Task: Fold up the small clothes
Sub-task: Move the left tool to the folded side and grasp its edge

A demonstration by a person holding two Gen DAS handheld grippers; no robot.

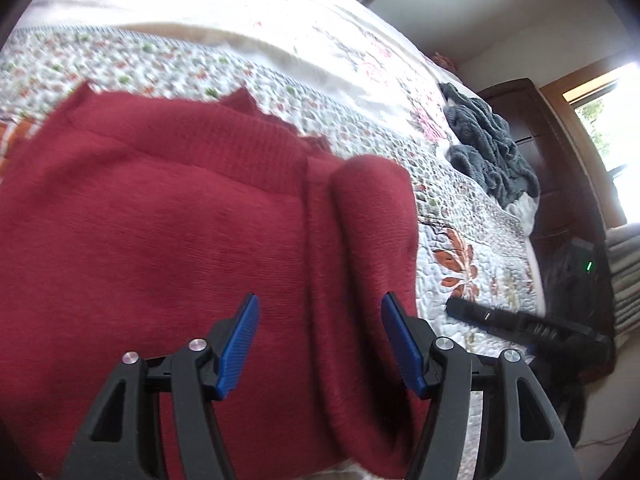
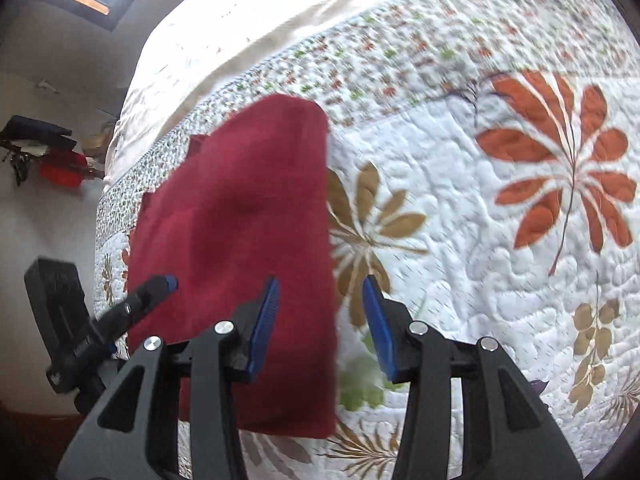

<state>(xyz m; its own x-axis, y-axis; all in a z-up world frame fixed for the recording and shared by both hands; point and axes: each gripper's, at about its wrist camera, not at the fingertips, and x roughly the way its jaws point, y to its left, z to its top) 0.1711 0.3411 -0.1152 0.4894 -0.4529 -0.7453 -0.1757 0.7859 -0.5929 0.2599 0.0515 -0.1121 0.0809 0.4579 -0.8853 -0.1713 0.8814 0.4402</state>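
A dark red knitted garment (image 1: 168, 240) lies folded on a floral quilted bedspread (image 1: 460, 240), its right side rolled into a thick fold. My left gripper (image 1: 320, 340) hovers open just above it, nothing between its blue pads. In the right wrist view the same red garment (image 2: 248, 240) lies as a narrow folded shape on the bedspread (image 2: 500, 220). My right gripper (image 2: 320, 320) is open over the garment's right edge, one pad above the cloth, the other above the quilt. The left gripper's tip (image 2: 156, 288) shows at the garment's left edge.
A crumpled grey-blue fleece cloth (image 1: 488, 152) lies farther back on the bed. The right gripper's black body (image 1: 528, 324) rests low over the quilt. A dark wooden headboard (image 1: 560, 168) and a window stand beyond the bed's edge.
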